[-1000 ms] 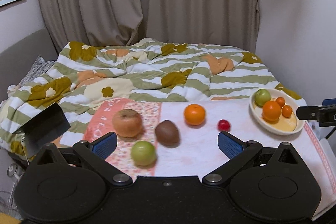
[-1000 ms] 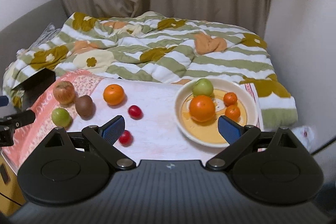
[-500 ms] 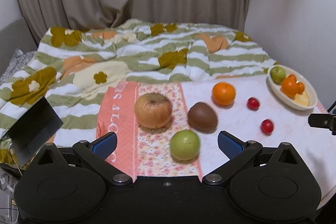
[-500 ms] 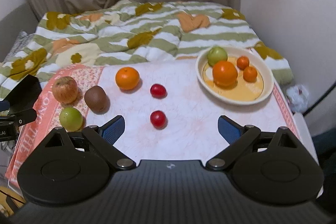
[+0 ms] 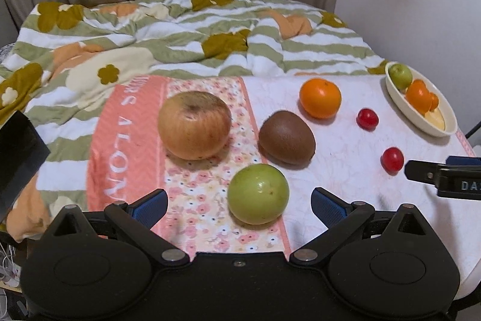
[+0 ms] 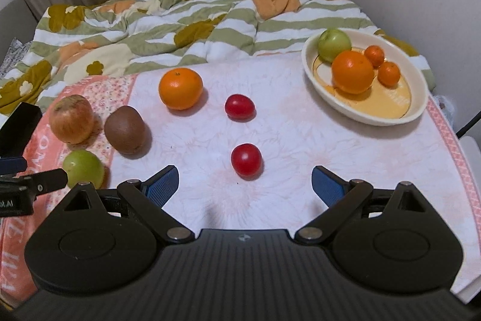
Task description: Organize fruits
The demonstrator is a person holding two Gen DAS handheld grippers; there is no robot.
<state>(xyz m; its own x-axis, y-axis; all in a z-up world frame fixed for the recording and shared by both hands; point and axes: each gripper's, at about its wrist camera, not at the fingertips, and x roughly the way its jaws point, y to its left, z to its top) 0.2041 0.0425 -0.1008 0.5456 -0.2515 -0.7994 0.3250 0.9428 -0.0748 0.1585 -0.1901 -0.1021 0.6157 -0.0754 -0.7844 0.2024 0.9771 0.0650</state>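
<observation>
My left gripper is open and empty, its fingers on either side of a green apple just ahead on the cloth. Behind it lie a large reddish apple, a brown kiwi and an orange. My right gripper is open and empty, with a red tomato just ahead between its fingers. A second tomato lies further back. A cream bowl at the right holds a green apple, an orange and two small oranges.
The fruits lie on a pink and white cloth over a small table. A striped flowered blanket covers the bed behind. A black object sits at the left. Curtains and a wall stand at the back.
Both grippers have moved forward and down toward the table. The green apple now sits between the left fingers, and the near tomato sits close ahead of the right fingers. No fruit has moved.
</observation>
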